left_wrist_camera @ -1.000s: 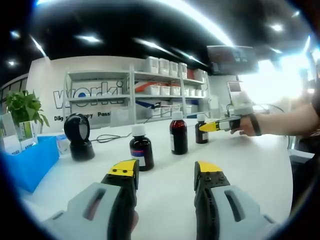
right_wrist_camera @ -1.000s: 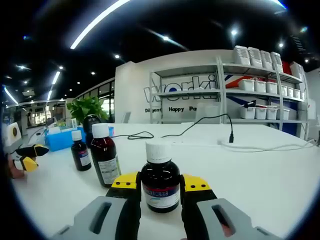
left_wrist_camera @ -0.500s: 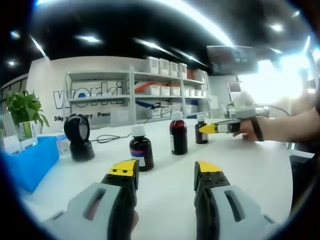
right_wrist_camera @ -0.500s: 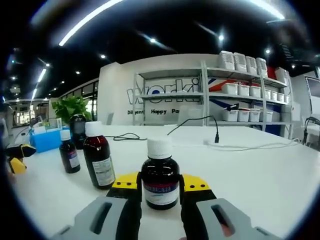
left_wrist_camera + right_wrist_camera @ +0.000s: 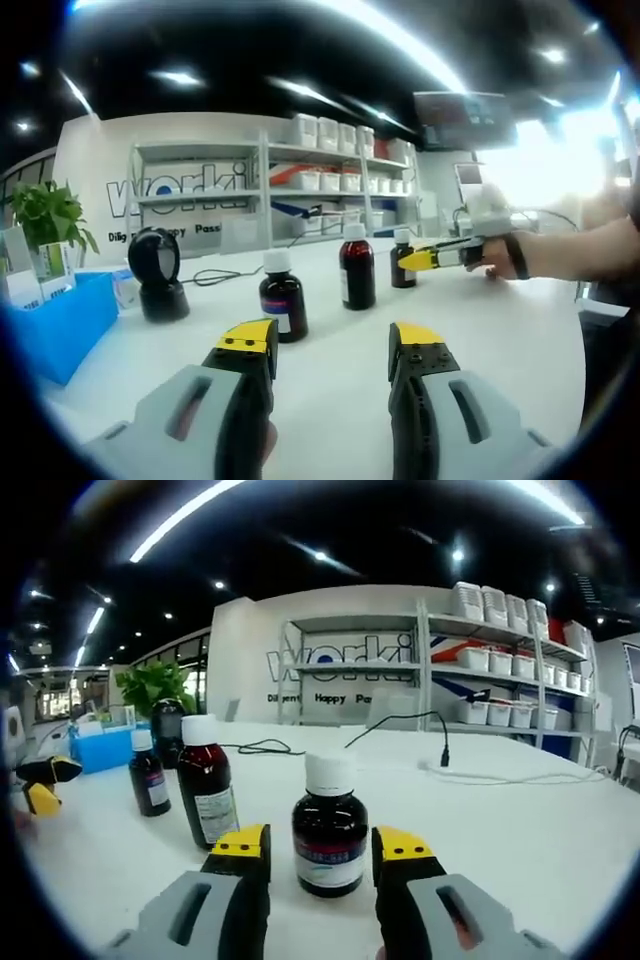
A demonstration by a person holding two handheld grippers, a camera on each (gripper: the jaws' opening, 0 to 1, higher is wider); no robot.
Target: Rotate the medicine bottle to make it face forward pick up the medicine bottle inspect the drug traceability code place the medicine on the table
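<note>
Three dark brown medicine bottles with white caps stand on the white table (image 5: 500,330). In the right gripper view the nearest bottle (image 5: 330,825) stands upright between the jaws of my right gripper (image 5: 320,848); the jaws are open, with a narrow gap on each side. A taller bottle (image 5: 205,795) and a small bottle (image 5: 148,773) stand to its left. In the left gripper view my left gripper (image 5: 330,345) is open over bare table, short of the bottles (image 5: 283,297), (image 5: 357,267), (image 5: 402,260). The right gripper (image 5: 420,257), held by a hand, sits at the rightmost bottle.
A black scanner (image 5: 157,275) stands left of the bottles, with a blue bin (image 5: 60,320) and a green plant (image 5: 45,215) beyond. A black cable (image 5: 400,730) runs across the far table. White shelves (image 5: 300,180) with boxes line the back wall.
My right gripper's jaws have spread apart and let go of the nearest bottle, which stays standing on the table. The left gripper has not moved.
</note>
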